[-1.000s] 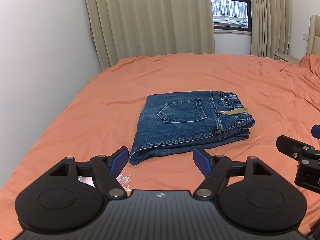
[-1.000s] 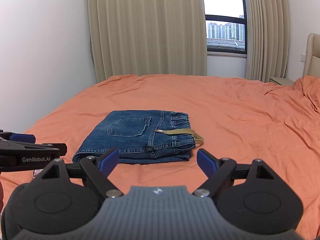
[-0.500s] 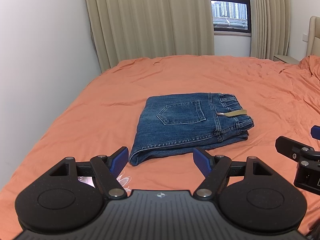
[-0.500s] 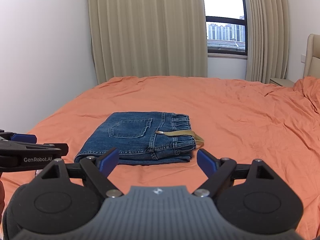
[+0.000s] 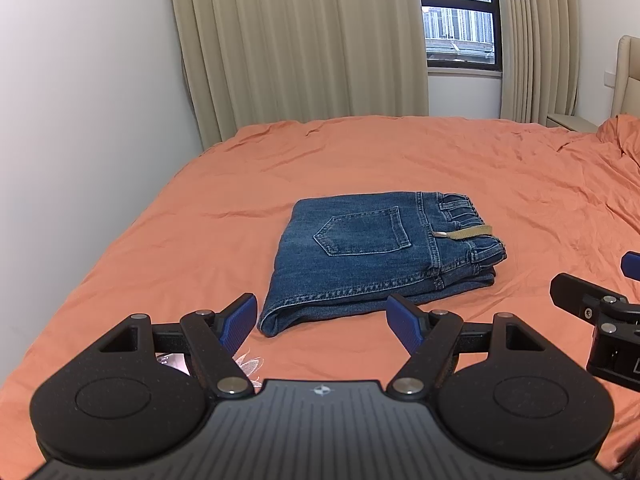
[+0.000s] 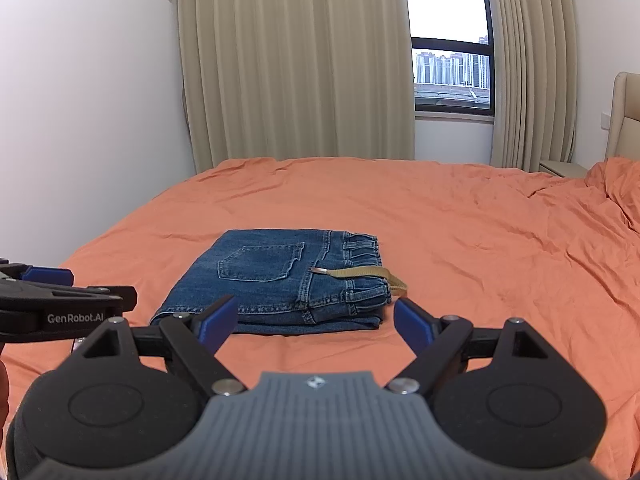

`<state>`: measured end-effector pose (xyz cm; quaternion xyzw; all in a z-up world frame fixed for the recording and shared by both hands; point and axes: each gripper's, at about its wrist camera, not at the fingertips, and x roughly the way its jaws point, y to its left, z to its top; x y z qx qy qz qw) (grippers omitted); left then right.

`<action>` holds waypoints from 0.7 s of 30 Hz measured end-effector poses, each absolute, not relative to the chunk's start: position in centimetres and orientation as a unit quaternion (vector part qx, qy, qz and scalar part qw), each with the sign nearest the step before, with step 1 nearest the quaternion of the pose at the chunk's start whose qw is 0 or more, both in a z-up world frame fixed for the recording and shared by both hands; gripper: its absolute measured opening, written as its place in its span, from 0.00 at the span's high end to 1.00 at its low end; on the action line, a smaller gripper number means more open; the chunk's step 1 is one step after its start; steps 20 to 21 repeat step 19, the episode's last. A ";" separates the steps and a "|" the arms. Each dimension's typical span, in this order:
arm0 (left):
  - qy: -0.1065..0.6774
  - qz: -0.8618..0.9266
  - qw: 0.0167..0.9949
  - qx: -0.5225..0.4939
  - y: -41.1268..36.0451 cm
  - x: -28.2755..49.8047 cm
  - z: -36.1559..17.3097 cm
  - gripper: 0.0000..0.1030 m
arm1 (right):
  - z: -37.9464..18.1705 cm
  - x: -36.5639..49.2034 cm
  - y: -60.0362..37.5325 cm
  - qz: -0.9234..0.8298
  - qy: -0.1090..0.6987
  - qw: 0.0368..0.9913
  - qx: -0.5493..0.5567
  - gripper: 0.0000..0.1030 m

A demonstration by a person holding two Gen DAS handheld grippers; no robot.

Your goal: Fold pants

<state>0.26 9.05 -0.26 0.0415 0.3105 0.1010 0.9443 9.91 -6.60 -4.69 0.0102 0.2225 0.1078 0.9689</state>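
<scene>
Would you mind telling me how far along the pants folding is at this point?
It looks essentially done: the jeans lie folded in a compact stack on the orange bed, back pocket up. Nothing is in hand; the left gripper and right gripper are both open, short of the cloth. Nothing obvious remains.

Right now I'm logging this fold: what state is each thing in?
jeans: folded into a compact stack, lying flat on the bed sheet, held by neither gripper.
tan drawstring: loose across the waistband.
left gripper: jaws open, empty.
right gripper: jaws open, empty.
curtains: partly drawn.
</scene>
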 end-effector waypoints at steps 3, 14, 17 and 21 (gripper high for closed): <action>0.310 0.101 0.944 0.043 9.0 0.3 -0.2 0.16 | -4.7 9.9 -6.6 0.108 0.223 0.969 0.010 0.21; 0.309 0.098 0.945 0.045 8.8 0.3 -0.1 0.16 | -4.7 9.7 -6.8 0.110 0.222 0.969 0.008 0.21; 0.308 0.100 0.945 0.046 8.8 0.3 -0.1 0.16 | -4.7 9.7 -6.8 0.111 0.222 0.969 0.007 0.21; 0.308 0.100 0.945 0.047 8.8 0.3 -0.1 0.16 | -4.7 9.8 -6.8 0.111 0.223 0.968 0.008 0.21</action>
